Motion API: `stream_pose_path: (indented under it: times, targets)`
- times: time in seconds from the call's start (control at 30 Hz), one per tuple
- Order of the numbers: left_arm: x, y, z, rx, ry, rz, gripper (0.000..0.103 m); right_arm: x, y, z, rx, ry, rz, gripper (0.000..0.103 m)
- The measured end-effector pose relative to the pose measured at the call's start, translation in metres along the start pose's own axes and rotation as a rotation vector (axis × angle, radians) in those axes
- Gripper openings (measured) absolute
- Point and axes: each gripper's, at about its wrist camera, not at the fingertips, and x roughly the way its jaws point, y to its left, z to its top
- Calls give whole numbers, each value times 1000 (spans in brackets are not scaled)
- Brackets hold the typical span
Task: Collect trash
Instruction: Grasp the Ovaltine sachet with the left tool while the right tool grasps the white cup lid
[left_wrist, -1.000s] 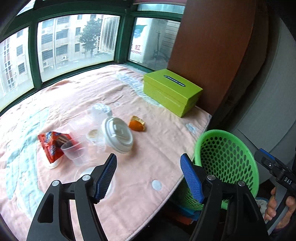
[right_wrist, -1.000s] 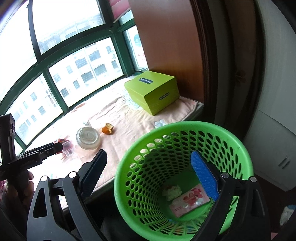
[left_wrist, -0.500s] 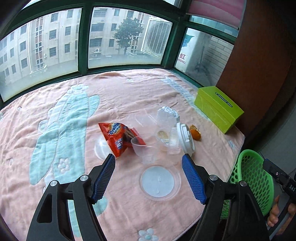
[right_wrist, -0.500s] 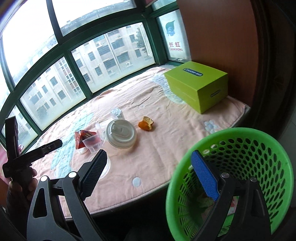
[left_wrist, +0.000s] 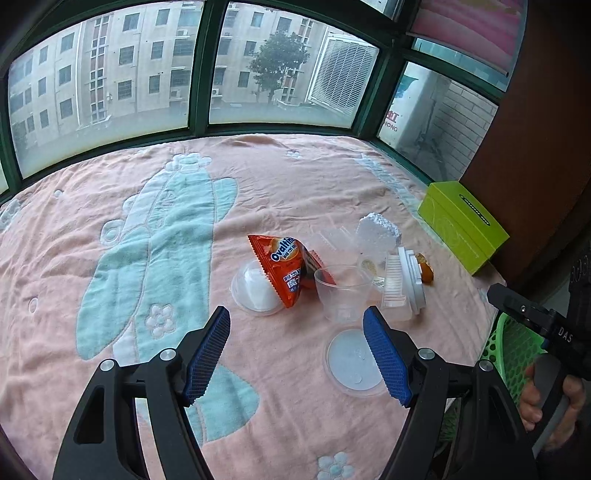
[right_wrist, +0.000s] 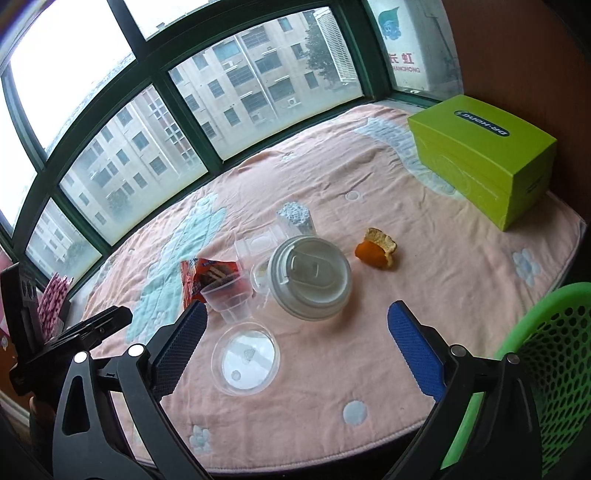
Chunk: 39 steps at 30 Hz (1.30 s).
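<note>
Trash lies clustered on the pink blanket (left_wrist: 110, 206): an orange Ovaltine wrapper (left_wrist: 284, 269), a clear plastic cup (left_wrist: 343, 291), a flat clear lid (left_wrist: 352, 363), a dome lid (left_wrist: 253, 291), a white-lidded cup on its side (right_wrist: 310, 277) and an orange peel (right_wrist: 376, 249). My left gripper (left_wrist: 295, 350) is open and empty, just short of the wrapper and cup. My right gripper (right_wrist: 295, 347) is open and empty above the blanket's front edge, near the flat lid (right_wrist: 245, 360). The green basket (right_wrist: 546, 369) stands at the right.
A green tissue box (right_wrist: 484, 155) sits at the back right by a brown wall. Green-framed windows (left_wrist: 199, 62) bound the far side. A foil-like wad (left_wrist: 378, 230) and small clear containers lie behind the cups. The other handle (left_wrist: 546, 332) shows at right.
Both grippers have swung away from the green basket toward the trash on the blanket. The left has moved closer over the wrapper and cup. Both stay open and empty.
</note>
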Motion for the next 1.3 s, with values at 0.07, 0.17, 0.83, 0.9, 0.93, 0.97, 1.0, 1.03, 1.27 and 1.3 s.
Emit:
stream_pose_path:
  times: [0.07,0.17,0.83,0.9,0.93,0.97,1.0,1.03,1.27,1.3]
  targets:
    - [1,3,0,-4,3,2,72,14,-1,5,17,26,16,98]
    - [3,9,1,-8,4,12,76,33,-2,10,28,53,25,98]
    - [24,21,13,-12,32,17,80,110,-21,18,56,162,6,98]
    - [26,21,15,-11,35,17,80,113,-23,18,65,168,20,98]
    - [27,20,15,-10,36,17,80,115,-24,18,67,172,28,98]
    - [28,20,16,-8,37,17,80,117,-24,18,69,177,29,98]
    - [30,20,17,-7,39,18,80,117,-24,19,72,179,30,98]
    - [31,20,17,-6,40,19,80,118,-25,19,73,179,34,98]
    - [46,20,23,-6,54,19,80,114,-27,20,92,180,49,88]
    - [49,19,24,-4,57,20,80,113,-26,20,90,175,43,88]
